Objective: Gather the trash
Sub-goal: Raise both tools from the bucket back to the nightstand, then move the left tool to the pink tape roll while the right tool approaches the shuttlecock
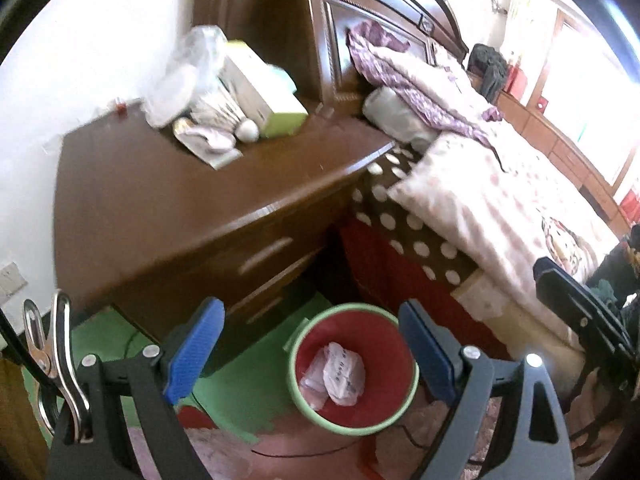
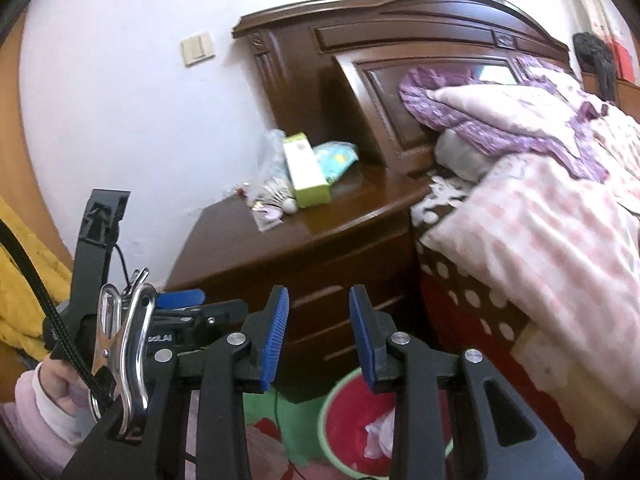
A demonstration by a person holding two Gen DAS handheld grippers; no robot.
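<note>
A red bin [image 1: 384, 340] with a green rim stands on the floor between the nightstand [image 1: 160, 184] and the bed, holding crumpled white wrappers [image 1: 340, 372]. My left gripper [image 1: 310, 308] hovers above it, jaws wide open and empty. My right gripper [image 2: 319, 300] is higher, facing the nightstand [image 2: 320, 224]; its blue pads stand apart with nothing between them, and the bin [image 2: 344, 412] shows below them. On the nightstand lie a clear plastic bag [image 1: 192, 64], a green-white box [image 1: 264, 92], a shuttlecock [image 1: 224, 112] and small packets [image 1: 208, 144].
The bed with a pink quilt [image 1: 500, 200] and a dark wooden headboard [image 2: 400, 64] fills the right side. A yellow garment [image 2: 20, 280] hangs at the left. A hand in a pink sleeve [image 2: 60, 396] holds the left gripper's body [image 2: 100, 240]. Cables cross the floor.
</note>
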